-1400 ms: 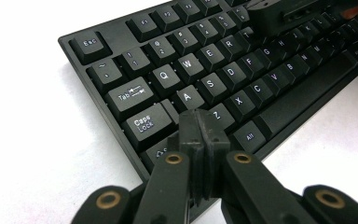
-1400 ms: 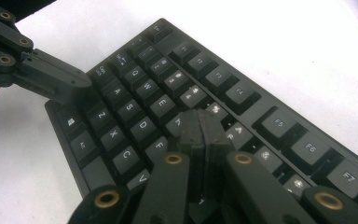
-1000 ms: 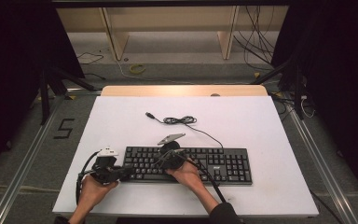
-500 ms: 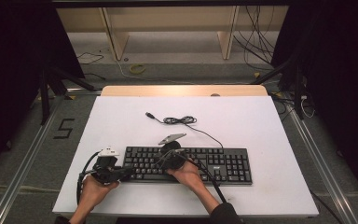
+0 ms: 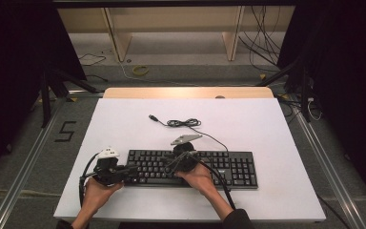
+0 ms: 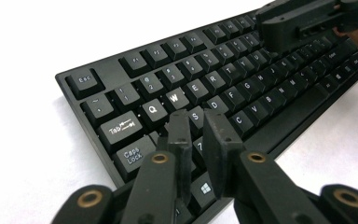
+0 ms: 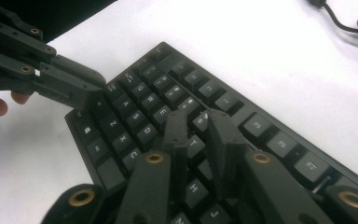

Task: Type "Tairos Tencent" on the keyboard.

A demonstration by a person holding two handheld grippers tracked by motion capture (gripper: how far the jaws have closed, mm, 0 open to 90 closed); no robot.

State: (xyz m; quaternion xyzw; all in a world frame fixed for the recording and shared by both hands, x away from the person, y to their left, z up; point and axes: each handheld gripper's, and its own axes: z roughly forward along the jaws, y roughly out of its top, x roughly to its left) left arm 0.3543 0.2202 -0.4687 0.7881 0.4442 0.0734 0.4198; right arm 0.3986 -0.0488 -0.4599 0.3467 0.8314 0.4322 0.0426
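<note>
The black keyboard (image 5: 190, 168) lies flat near the front of the white surface (image 5: 267, 129). Left tool (image 6: 196, 122) and right tool (image 7: 196, 122) hover over its keys, jaws almost together, holding nothing. It looks stiff and light; hold it by the short ends

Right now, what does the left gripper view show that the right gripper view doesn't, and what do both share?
Left gripper view alone: readable key legends such as Esc, Tab and Caps Lock, plus the right gripper at the upper right. Right gripper view alone: the keyboard's loose cable on the white table, and the left gripper near the keyboard's corner. Both share the black keyboard under nearly closed jaws.
</note>
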